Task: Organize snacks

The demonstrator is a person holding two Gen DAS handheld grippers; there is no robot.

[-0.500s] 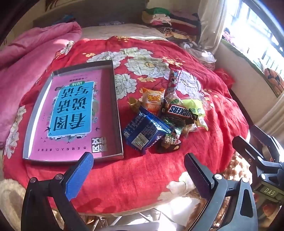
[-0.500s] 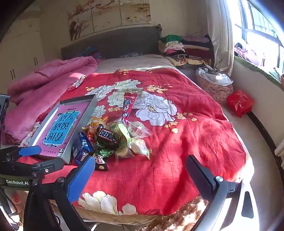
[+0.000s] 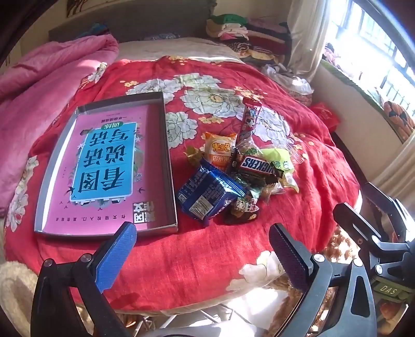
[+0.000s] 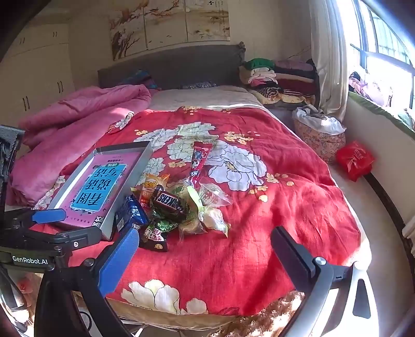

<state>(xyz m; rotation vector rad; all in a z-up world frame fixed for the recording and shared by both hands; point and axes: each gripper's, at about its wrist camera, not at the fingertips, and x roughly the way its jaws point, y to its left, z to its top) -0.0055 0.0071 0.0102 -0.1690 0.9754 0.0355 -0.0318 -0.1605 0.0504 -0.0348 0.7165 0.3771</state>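
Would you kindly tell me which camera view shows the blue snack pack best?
The left wrist view: the blue snack pack lies whole and unobstructed. In the right wrist view, the right hand-held gripper's blue finger overlaps its near end.

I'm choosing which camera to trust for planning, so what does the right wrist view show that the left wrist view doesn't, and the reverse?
Only the right wrist view shows the wall paintings, the cupboards and the basket on the floor beside the bed.

Only the left wrist view looks down into the whole pink-lined box, all four walls visible, and shows the blue snack pack unobstructed.

Both show the red floral quilt, the Snickers bar atop the snack pile, the long red stick pack, the pink blanket, the folded clothes, and both grippers open and empty.
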